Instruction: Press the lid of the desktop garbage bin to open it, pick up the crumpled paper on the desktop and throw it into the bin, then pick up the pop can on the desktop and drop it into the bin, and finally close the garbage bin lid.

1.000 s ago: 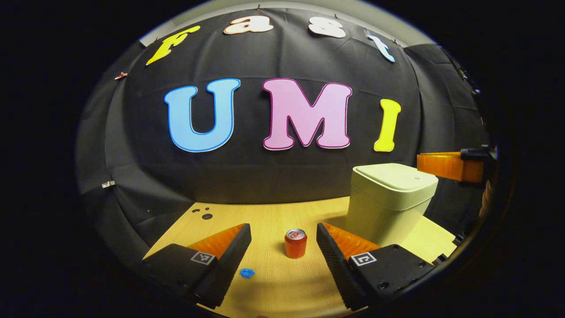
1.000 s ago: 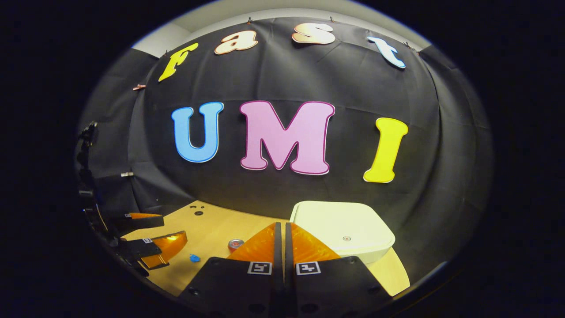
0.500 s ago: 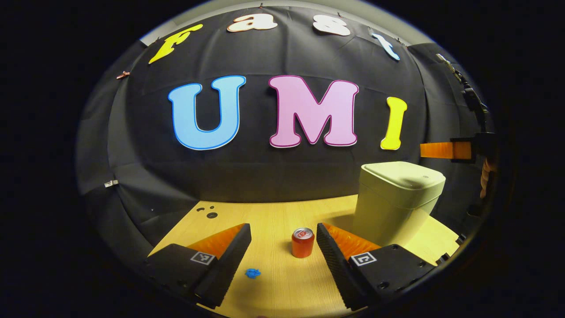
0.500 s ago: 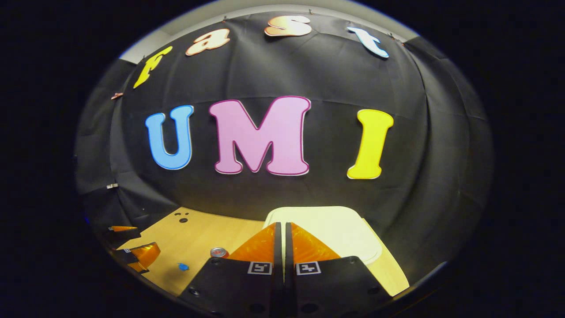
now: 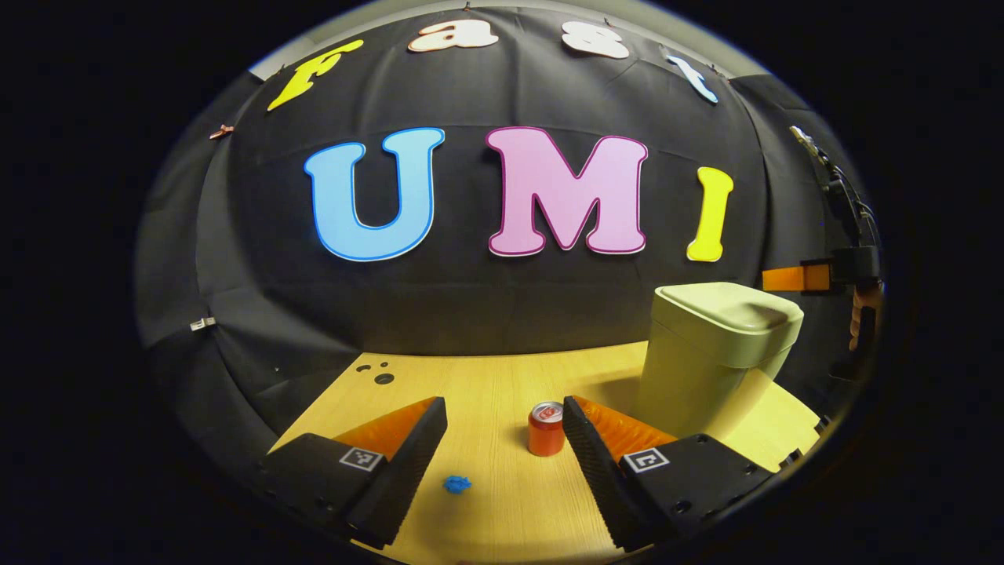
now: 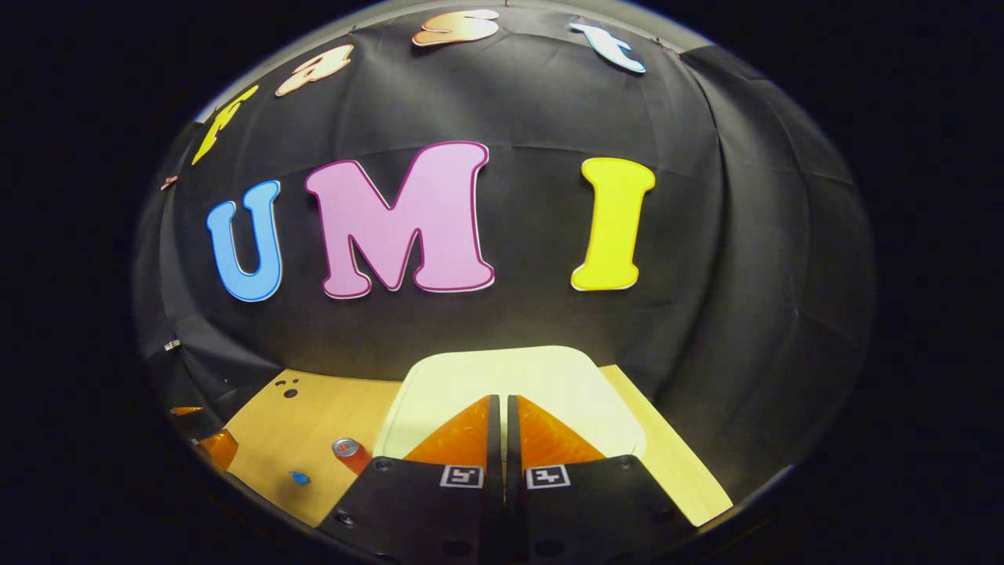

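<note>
Your left gripper (image 5: 504, 416) is released, its two wedge-shaped fingers spread wide over the wooden table (image 5: 502, 510), with nothing between them. Their inner faces are ribbed, and each flat finger base carries a small square marker. Nearest to you on the pale, straight-grained tabletop lies the crumpled paper (image 5: 456, 484), a small blue wad with a rough, creased surface, just to the right of your left finger. A little farther off, the pop can (image 5: 546, 428) stands upright, a smooth red metal cylinder with a silvery top, just beside the tip of your right finger; whether it touches the finger you cannot tell. Farther right stands the bin (image 5: 706, 369), a cream plastic box with rounded corners that narrows toward its base. Its lid (image 5: 729, 310) sits down flat on the body. At the far left edge of the table are a few small dark round holes.

Your right gripper (image 6: 502, 408) is clenched, its fingers pressed together with only a thin slit between them, grasping nothing. It hangs above the near part of the lid (image 6: 549, 377), a smooth, pale, rounded rectangle; whether the tips touch it you cannot tell. To its left the can (image 6: 350, 453) and the blue wad (image 6: 299, 476) rest on the table (image 6: 314, 416).
</note>
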`<act>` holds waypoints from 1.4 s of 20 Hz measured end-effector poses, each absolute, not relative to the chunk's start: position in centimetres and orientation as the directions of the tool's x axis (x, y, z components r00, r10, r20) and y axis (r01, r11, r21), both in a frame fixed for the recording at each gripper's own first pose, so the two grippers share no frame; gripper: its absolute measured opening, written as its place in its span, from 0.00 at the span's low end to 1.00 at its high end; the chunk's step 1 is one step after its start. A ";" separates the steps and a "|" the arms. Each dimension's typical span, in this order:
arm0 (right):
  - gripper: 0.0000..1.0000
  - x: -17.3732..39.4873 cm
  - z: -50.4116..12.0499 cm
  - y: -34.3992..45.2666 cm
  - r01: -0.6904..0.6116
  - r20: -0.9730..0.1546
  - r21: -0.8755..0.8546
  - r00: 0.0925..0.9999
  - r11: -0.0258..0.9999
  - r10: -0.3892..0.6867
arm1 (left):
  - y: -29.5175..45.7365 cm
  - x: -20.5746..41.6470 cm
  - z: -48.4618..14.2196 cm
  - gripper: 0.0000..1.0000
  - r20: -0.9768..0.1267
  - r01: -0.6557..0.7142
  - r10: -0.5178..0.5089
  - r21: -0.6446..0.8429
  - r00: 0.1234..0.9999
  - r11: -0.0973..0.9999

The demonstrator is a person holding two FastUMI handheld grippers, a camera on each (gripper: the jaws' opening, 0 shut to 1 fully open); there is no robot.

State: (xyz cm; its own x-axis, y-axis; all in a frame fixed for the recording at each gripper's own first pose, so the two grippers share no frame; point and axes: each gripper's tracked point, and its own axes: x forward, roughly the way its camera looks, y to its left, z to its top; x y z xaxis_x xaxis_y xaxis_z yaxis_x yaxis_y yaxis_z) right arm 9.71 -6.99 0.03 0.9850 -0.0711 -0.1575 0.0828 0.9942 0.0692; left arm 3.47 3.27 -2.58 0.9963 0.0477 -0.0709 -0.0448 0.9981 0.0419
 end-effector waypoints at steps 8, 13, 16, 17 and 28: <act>0.05 9.3 -1.9 -6.8 0.086 -0.181 0.036 0.980 0.996 -0.078 | 3.6 3.2 -3.5 0.95 -0.097 -0.059 0.064 0.051 0.993 0.997; 0.05 8.8 -2.0 -5.9 0.061 -0.160 -0.002 0.985 0.998 -0.060 | 3.3 2.9 -4.4 0.95 -0.116 -0.048 0.054 0.059 0.992 0.997; 0.05 8.8 -2.3 -5.9 0.066 -0.155 -0.029 0.985 0.997 -0.070 | 3.1 2.9 -4.3 0.95 -0.116 -0.039 0.047 0.066 0.992 0.997; 0.05 8.7 -2.4 -5.9 0.065 -0.155 -0.029 0.986 0.997 -0.069 | 3.0 2.9 -4.5 0.95 -0.116 -0.036 0.043 0.068 0.992 0.997; 0.05 9.1 -1.0 -6.2 0.099 -0.144 0.053 0.985 0.994 -0.091 | 2.8 3.0 -4.1 0.96 -0.096 -0.017 0.025 0.085 0.995 0.996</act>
State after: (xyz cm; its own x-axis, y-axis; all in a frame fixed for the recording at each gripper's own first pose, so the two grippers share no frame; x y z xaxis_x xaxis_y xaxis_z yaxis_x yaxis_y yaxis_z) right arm 9.08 -6.22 -1.00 0.9854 -0.0908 -0.1439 0.0993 0.9936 0.0532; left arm 3.05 2.84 -4.07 0.9951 0.0248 -0.0958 -0.0167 0.9963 0.0848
